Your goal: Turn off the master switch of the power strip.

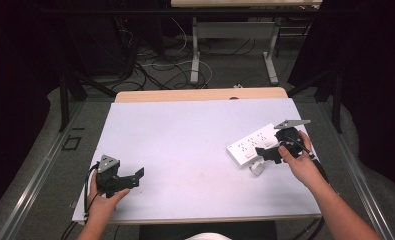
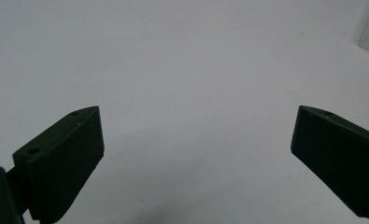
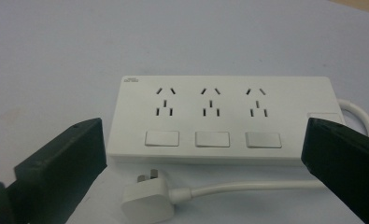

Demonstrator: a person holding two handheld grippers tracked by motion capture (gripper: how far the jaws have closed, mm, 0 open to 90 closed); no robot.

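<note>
Power strip [image 3: 222,119], glossy white plastic slab, lies at my bench's [image 1: 185,135] right side; my right tongs [image 3: 201,163] gape before it, revealing three sockets, switches, its plug [image 3: 147,200]. Left tongs [image 2: 196,158] gape over bare matte bench.

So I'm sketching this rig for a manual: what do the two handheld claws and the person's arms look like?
Both are black. The left claw and right claw each carry a grey three-cornered plate on top and trail a black cable. The jaws are thick, flat-faced black blocks with small holes. The forearms are bare, with no sleeves showing.
</note>
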